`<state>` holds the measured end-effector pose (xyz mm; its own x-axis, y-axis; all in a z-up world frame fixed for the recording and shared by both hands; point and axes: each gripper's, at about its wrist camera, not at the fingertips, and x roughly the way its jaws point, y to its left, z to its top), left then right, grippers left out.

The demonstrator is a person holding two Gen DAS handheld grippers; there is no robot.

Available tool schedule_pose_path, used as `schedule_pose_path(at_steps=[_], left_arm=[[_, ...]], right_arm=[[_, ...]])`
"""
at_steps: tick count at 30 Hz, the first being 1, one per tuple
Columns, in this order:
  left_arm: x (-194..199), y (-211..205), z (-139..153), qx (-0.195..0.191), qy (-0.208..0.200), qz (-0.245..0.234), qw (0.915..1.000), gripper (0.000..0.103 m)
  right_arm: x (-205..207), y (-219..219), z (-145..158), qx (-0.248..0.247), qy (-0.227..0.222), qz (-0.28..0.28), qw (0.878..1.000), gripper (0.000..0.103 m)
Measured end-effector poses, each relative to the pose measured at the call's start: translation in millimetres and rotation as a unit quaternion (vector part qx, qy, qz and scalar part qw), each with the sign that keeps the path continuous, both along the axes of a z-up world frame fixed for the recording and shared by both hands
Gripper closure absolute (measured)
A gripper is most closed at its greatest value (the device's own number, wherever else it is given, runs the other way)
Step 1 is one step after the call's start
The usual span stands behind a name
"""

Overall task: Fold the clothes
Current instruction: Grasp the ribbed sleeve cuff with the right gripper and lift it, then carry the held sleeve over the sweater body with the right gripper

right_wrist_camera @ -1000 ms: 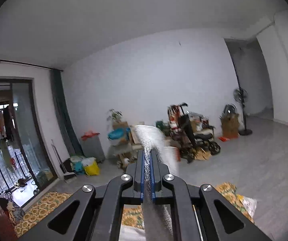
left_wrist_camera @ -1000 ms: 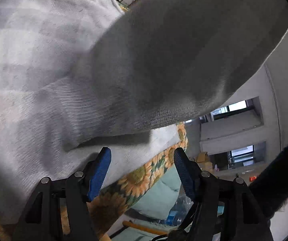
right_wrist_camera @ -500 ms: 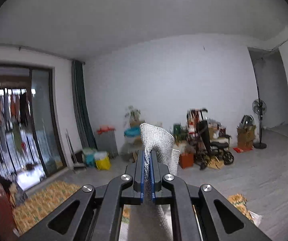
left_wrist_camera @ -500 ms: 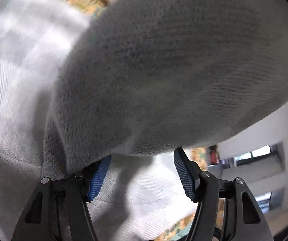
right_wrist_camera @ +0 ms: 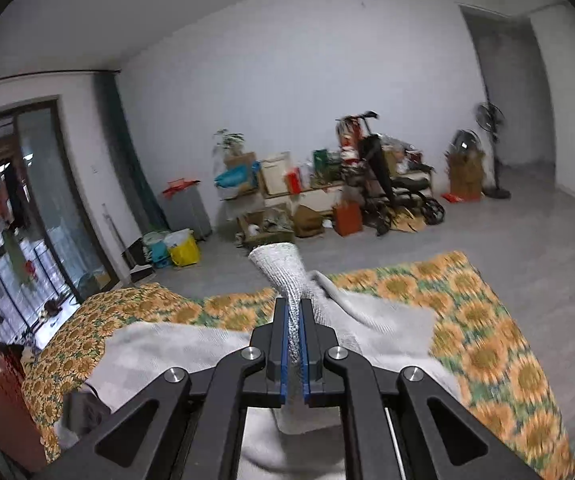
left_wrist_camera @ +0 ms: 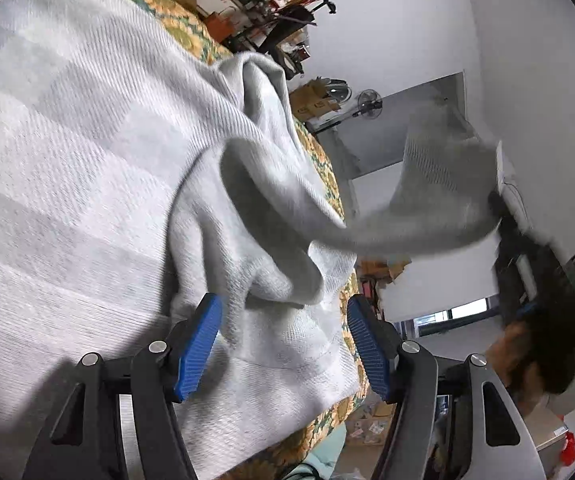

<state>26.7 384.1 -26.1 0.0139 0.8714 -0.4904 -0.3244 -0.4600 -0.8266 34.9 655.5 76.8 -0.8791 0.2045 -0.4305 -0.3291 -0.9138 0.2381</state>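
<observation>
A grey knit garment (left_wrist_camera: 87,168) is seen spread over the sunflower-print cover (right_wrist_camera: 487,320), bunched into folds toward the left gripper (left_wrist_camera: 283,344). That gripper is held low over the cloth, its blue pads (left_wrist_camera: 199,344) parted wide and nothing caught between them; a fold is seen just ahead at twelve o'clock. The right gripper (right_wrist_camera: 296,344) is levelled out toward the room, clamped tight on a strip of the same garment, which is pushed up from the pinch at twelve o'clock. In the left view, that lifted end is stretched away at two o'clock, blurred, toward a dark shape that cannot be made out
</observation>
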Motion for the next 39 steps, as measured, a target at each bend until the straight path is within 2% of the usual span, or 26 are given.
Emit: schedule_pose_path(at_steps=[5, 8, 10, 13, 14, 17, 20, 22, 24, 27, 29, 32, 36, 39], left_arm=[[-13, -22, -2, -0.004, -0.017, 0.006, 0.9998, 0.037], [-22, -25, -5, 0.0, -0.033, 0.013, 0.9994, 0.037], [-23, -30, -6, 0.003, -0.045, 0.013, 0.9989, 0.037], [-21, -34, -4, 0.008, -0.052, 0.001, 0.9986, 0.037], [-21, -31, -3, 0.009, -0.054, -0.004, 0.9985, 0.037], [-21, -30, 0, 0.013, -0.056, -0.009, 0.9983, 0.037], [-19, -31, 2, 0.017, -0.057, -0.011, 0.9982, 0.037], [-18, -32, 3, 0.02, -0.058, -0.013, 0.998, 0.037], [-17, -33, 5, 0.023, -0.058, -0.014, 0.9979, 0.037], [-18, -31, 9, 0.028, -0.06, -0.012, 0.9978, 0.037], [-18, -20, 14, 0.026, -0.054, -0.016, 0.9981, 0.037], [-13, -1, 15, 0.004, -0.045, -0.029, 0.9985, 0.037], [-4, 35, 6, -0.046, -0.045, -0.043, 0.997, 0.037], [-4, 52, -6, -0.071, -0.054, -0.047, 0.9949, 0.047]], right_arm=[[58, -26, 18, 0.014, 0.033, -0.019, 0.999, 0.098], [110, -39, 31, 0.027, 0.07, -0.06, 0.995, 0.098], [146, -48, 34, 0.018, 0.087, -0.088, 0.992, 0.098], [181, -59, 25, 0.006, 0.067, -0.127, 0.99, 0.098], [188, -61, 15, -0.003, 0.048, -0.143, 0.989, 0.098], [205, -61, -27, -0.051, -0.02, -0.174, 0.983, 0.098], [211, -51, -72, -0.103, -0.086, -0.207, 0.969, 0.098], [209, -42, -96, -0.138, -0.108, -0.215, 0.961, 0.094], [197, -38, -108, -0.152, -0.122, -0.205, 0.959, 0.091], [168, -51, -103, -0.145, -0.106, -0.144, 0.973, 0.063], [143, -56, -86, -0.12, -0.087, -0.091, 0.985, 0.064], [98, -53, -72, -0.075, -0.085, -0.043, 0.993, 0.064], [53, -33, -83, -0.071, -0.12, -0.013, 0.99, 0.065], [23, -16, -97, -0.077, -0.151, 0.005, 0.986, 0.065]])
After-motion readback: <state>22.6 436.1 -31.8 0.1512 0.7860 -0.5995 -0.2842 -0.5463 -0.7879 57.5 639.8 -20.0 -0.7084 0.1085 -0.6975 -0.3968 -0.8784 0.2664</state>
